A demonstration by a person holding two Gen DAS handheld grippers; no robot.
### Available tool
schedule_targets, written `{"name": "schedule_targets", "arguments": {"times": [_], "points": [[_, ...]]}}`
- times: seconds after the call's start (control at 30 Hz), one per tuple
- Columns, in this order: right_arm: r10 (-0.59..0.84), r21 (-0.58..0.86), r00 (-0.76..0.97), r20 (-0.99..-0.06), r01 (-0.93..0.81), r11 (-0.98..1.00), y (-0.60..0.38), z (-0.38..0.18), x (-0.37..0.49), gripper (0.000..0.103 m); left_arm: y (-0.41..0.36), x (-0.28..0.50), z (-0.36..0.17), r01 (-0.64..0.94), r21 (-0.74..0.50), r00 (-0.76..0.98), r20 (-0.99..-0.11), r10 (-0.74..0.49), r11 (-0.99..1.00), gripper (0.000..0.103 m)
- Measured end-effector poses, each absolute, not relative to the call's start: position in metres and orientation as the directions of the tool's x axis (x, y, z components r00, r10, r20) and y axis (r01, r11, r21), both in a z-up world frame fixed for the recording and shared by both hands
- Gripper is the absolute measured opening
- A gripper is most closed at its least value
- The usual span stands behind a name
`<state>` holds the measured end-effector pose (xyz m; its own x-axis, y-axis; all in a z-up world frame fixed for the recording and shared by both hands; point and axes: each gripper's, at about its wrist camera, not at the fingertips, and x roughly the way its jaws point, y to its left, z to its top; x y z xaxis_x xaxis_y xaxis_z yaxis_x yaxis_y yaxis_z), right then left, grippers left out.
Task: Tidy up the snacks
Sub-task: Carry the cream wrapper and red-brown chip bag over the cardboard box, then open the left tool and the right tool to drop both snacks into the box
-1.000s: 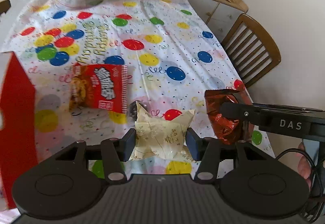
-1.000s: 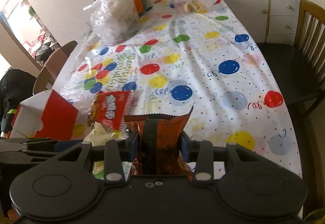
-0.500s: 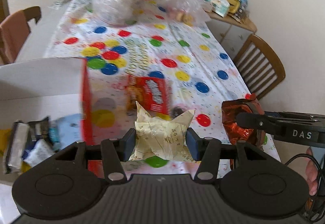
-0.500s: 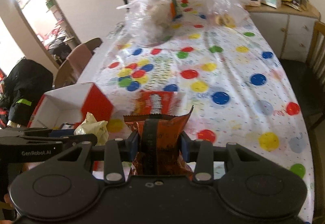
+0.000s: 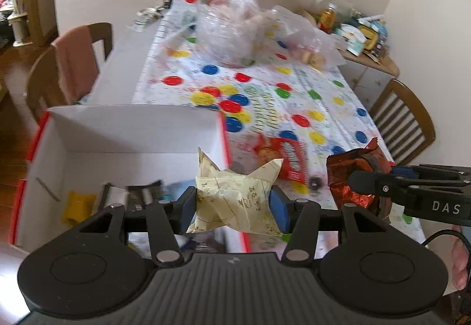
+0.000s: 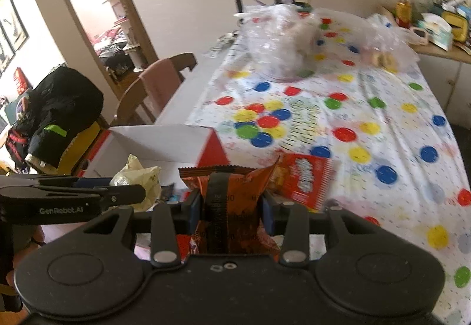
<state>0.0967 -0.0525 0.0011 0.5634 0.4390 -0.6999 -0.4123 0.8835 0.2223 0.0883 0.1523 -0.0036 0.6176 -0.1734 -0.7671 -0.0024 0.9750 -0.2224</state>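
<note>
Box [image 5: 132, 133] now under left tool [image 5: 232, 207]; packet [image 5: 290, 158] beside.

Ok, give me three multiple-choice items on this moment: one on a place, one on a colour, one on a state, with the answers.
1. Where does the red snack packet lie?
A. on the tablecloth beside the box
B. inside the box
C. on a chair

2. What colour is the wrapper in the left tool?
A. blue
B. pale yellow
C. green

3. What is the right tool doing?
A. hanging open
B. shut on nothing
C. shut on the orange-brown packet

Answers: 1 A, it rests flat right of the box. 2 B, the pale yellow wrapper sits between the pads. 3 C, both pads press the packet's sides.
</note>
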Motion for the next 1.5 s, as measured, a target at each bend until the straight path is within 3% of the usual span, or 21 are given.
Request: {"name": "schedule_targets", "arguments": {"times": [0.37, 0.67, 1.5], "points": [[0.475, 0.212, 0.534, -0.700, -0.479, 0.852, 0.030, -0.004, 0.113, 0.039, 0.224, 0.084, -0.008, -0.082, -0.165, 0.618, -0.782, -0.079, 0.983, 0.052], [0.439, 0.132, 0.492, -0.752, -0.540, 0.831, 0.099, -0.040, 0.129, 0.039, 0.274, 0.094, -0.045, -0.137, -0.111, 0.541, -0.841, -0.019, 0.984, 0.053], [0.356, 0.062, 0.418, -0.836, -0.572, 0.818, 0.139, -0.102, 0.127, 0.043, 0.271, 0.109, -0.105, -0.053, 0.014, 0.447, -0.894, 0.036, 0.999, 0.055]]}}
